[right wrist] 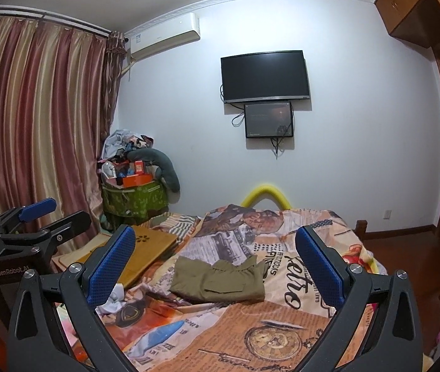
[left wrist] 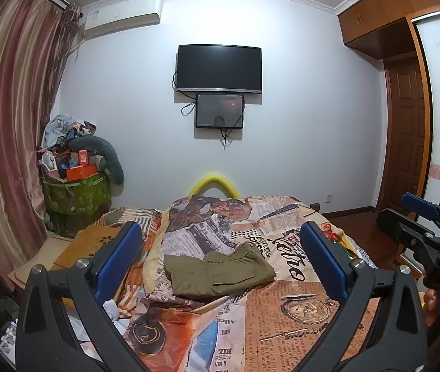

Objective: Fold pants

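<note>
Olive-green pants (left wrist: 220,271) lie folded into a compact rectangle on the printed bedspread (left wrist: 282,310); a side pocket flap faces up and the elastic waistband shows at the far edge. They also show in the right wrist view (right wrist: 220,280). My left gripper (left wrist: 220,266) is open and empty, held back from the pants and above the bed. My right gripper (right wrist: 217,266) is open and empty, likewise back from the pants. The right gripper shows at the right edge of the left wrist view (left wrist: 421,217); the left gripper shows at the left edge of the right wrist view (right wrist: 33,217).
A wooden lap tray (right wrist: 148,245) lies on the bed's left side. Crumpled white paper (right wrist: 113,300) sits near the bed's left edge. A green bin piled with clutter (right wrist: 133,192) stands by the curtains (right wrist: 33,124). A wall-mounted TV (right wrist: 265,76) faces the bed. The wardrobe (left wrist: 406,108) is on the right.
</note>
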`<state>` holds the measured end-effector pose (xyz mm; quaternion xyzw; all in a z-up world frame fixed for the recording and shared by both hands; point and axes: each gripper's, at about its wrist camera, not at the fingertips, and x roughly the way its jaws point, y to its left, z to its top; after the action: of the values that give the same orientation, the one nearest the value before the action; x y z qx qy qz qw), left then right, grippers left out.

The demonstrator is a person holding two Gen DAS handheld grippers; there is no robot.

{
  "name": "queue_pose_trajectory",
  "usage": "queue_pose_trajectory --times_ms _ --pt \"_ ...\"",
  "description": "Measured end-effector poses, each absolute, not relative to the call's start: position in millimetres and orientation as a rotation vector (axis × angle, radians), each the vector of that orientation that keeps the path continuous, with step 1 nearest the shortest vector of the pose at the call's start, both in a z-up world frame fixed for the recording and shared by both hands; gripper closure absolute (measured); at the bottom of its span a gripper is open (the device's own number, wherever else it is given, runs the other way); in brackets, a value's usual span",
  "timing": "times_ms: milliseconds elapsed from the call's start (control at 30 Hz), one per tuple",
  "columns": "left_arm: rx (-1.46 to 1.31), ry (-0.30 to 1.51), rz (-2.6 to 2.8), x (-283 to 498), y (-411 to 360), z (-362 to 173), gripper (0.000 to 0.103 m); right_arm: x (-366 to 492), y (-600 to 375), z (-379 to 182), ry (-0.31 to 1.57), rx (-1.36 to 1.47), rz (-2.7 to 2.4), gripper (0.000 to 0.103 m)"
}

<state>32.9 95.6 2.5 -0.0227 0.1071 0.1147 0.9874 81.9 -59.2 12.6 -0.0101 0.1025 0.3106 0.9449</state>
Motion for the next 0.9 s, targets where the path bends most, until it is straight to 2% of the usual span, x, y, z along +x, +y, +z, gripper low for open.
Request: queue_pose_trajectory --times_ms 900 --pt "-0.037 0.213 0.221 30.9 95.5 3.6 0.0 79.6 -59.6 17.7 0.211 -0.018 0.633 0.001"
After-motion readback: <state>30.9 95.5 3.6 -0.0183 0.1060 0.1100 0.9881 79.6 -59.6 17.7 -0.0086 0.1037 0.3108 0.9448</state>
